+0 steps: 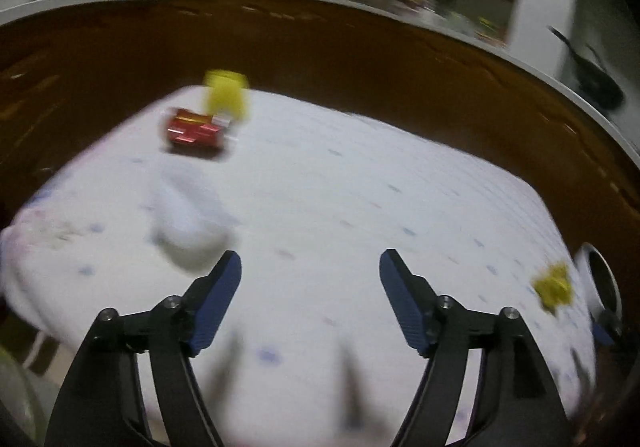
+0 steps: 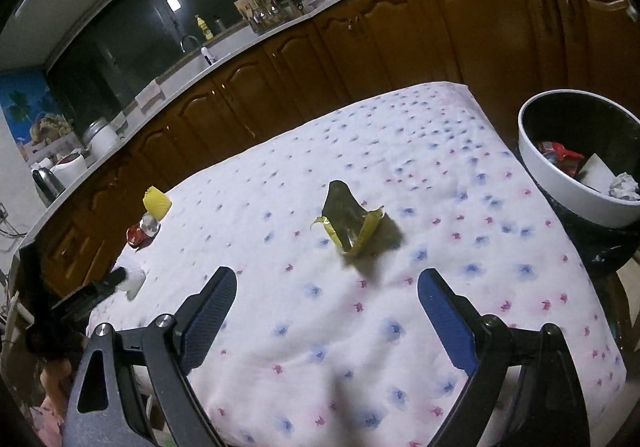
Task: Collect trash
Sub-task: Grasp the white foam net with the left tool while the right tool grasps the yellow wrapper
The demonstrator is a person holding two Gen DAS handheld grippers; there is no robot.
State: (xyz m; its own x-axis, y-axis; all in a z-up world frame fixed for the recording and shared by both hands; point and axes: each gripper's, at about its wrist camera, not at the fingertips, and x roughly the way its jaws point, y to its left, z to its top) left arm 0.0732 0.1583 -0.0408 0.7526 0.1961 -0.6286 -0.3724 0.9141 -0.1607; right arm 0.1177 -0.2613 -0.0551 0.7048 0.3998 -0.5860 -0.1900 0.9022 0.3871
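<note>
My left gripper [image 1: 311, 259] stands open over the white flowered tablecloth [image 1: 360, 187] with nothing between its fingers. A crumpled white tissue [image 1: 188, 231] lies just left of its left finger. Farther off lie a red can [image 1: 194, 131] on its side and a yellow object [image 1: 226, 95] behind it. My right gripper [image 2: 326, 275] is also open and empty. A yellow-green wrapper [image 2: 348, 219] lies a little ahead of it. In the right wrist view the tissue [image 2: 134, 281], can [image 2: 138, 235] and yellow object [image 2: 157, 201] sit at the table's left edge.
A white bin [image 2: 560, 183] with a black liner stands off the table's right side, holding red packaging and crumpled paper. Brown cabinets [image 2: 360, 59] and a cluttered counter run behind the table. The left wrist view is blurred; the yellow wrapper [image 1: 554, 287] shows at its right.
</note>
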